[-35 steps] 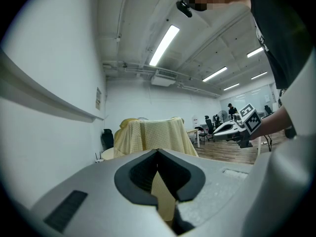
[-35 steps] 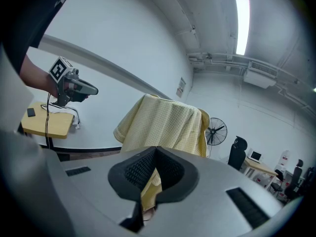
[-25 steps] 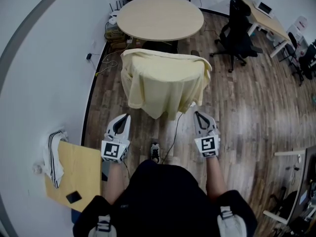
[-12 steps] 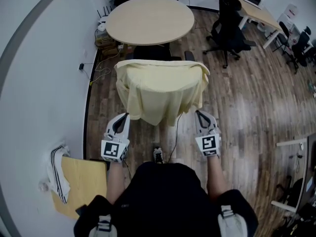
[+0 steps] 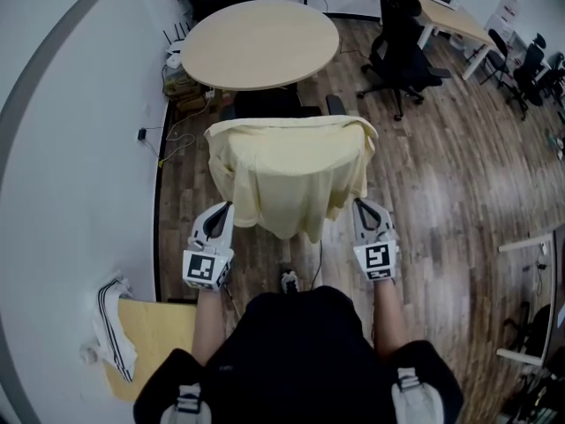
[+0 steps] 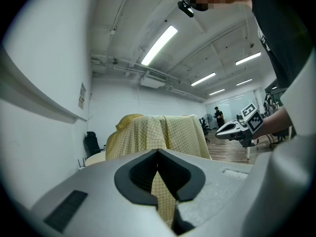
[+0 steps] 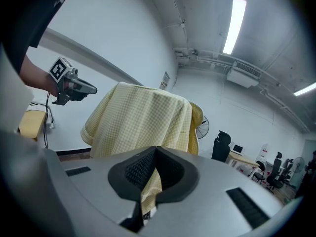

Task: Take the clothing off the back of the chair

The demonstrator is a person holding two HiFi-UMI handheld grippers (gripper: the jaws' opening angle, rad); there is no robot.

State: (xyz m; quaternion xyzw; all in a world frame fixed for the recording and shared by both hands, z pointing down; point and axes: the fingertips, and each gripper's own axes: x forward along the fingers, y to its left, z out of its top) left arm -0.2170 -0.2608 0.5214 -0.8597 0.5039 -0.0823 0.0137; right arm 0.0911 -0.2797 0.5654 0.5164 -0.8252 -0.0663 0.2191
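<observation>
A pale yellow checked shirt point(image 5: 287, 170) hangs over the back of a black chair point(image 5: 265, 104), whose back it hides. My left gripper point(image 5: 223, 208) is at the shirt's lower left edge and my right gripper point(image 5: 360, 203) at its lower right edge. In the left gripper view the left gripper point(image 6: 158, 152) is shut, with a strip of the shirt point(image 6: 163, 135) pinched between its pads. In the right gripper view the right gripper point(image 7: 155, 148) is also shut on a fold of the shirt point(image 7: 143, 122). Each gripper view shows the other gripper beside the cloth.
A round wooden table point(image 5: 260, 42) stands just behind the chair. Black office chairs point(image 5: 402, 47) and a desk point(image 5: 450, 11) are at the back right. A small wooden desk point(image 5: 163, 343) bearing a striped cloth point(image 5: 115, 329) sits at my left by the white wall. Cables point(image 5: 172, 131) trail along the wall.
The chair and shirt have come lower in the head view and closer to me, and the side desk has slid down and left. Both grippers stay closed at the shirt's lower edges.
</observation>
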